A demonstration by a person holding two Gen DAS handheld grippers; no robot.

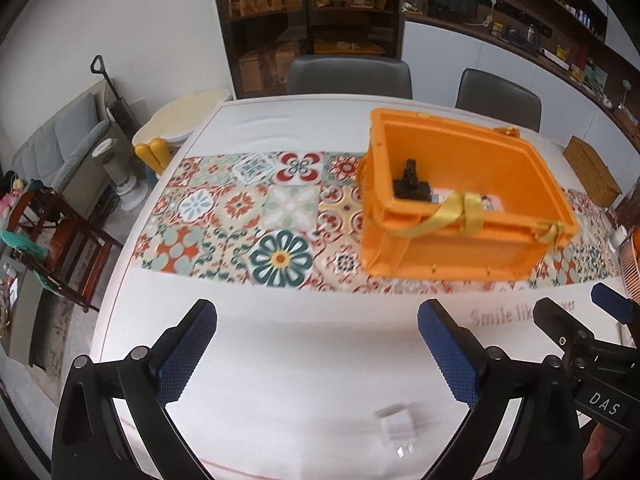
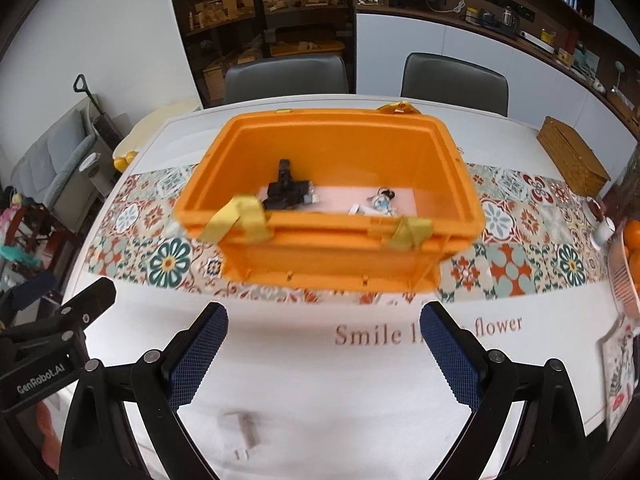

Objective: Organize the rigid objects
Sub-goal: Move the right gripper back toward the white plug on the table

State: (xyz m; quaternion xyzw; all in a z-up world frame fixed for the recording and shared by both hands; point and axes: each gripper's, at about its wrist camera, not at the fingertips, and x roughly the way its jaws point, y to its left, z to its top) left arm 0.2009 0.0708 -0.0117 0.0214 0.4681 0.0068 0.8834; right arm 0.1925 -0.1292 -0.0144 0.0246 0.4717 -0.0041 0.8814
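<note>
An orange crate [image 2: 332, 256] with yellow straps stands on the patterned runner; it also shows in the left wrist view [image 1: 452, 248]. Inside lie a black clamp-like part [image 2: 286, 192] and a small figure keychain [image 2: 382, 200]. A white plug adapter [image 1: 396, 428] lies on the table between and below my left gripper's fingers. My left gripper [image 1: 316, 320] is open and empty. A blurred grey plug [image 2: 244, 428] lies below my right gripper [image 2: 324, 320], which is open and empty, in front of the crate.
A wicker box [image 2: 572, 160] sits at the far right of the table. A basket of oranges [image 2: 630, 256] and a white cup [image 2: 600, 220] are at the right edge. Two grey chairs [image 2: 286, 76] stand behind the table.
</note>
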